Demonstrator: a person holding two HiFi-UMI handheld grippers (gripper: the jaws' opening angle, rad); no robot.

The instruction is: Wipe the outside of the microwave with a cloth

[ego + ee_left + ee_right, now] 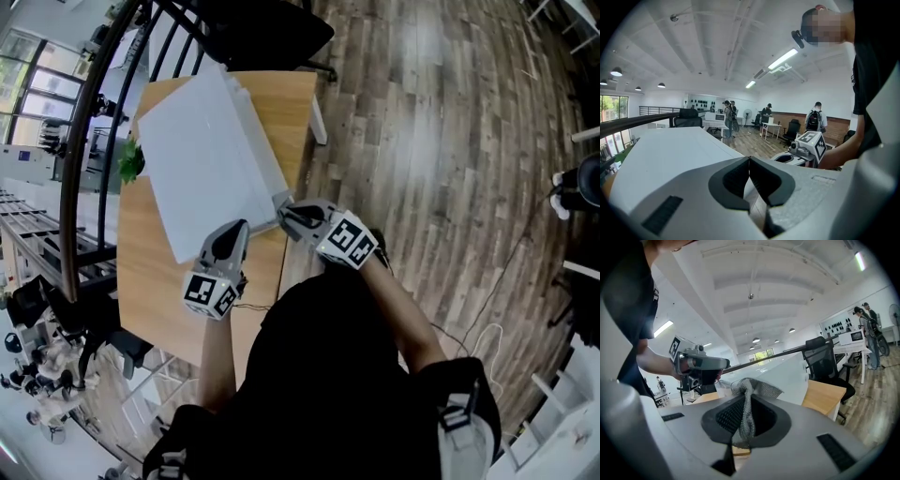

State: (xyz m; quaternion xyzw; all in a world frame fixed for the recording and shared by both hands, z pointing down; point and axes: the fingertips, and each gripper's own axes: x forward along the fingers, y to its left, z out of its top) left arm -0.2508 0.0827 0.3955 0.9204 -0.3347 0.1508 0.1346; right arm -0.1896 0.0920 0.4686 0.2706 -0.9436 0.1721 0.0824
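A white microwave (202, 159) stands on a wooden table (150, 281); I look down on its top. My right gripper (284, 211) is at the microwave's near right corner, shut on a grey mesh cloth (747, 394) that sticks up between its jaws (744, 413) close to the white wall (787, 369). My left gripper (239, 228) sits at the microwave's near edge, shut with nothing between its pads (750, 171). The microwave's top (661, 154) stretches away ahead of it. Each gripper shows in the other's view: the right gripper (806, 150) and the left gripper (701, 364).
A black office chair (262, 33) stands at the table's far end, and a green plant (131, 161) beside the microwave's left side. A dark curved railing (84, 141) runs along the left. Wood plank floor (441, 141) lies to the right. Several people (729, 117) stand far off.
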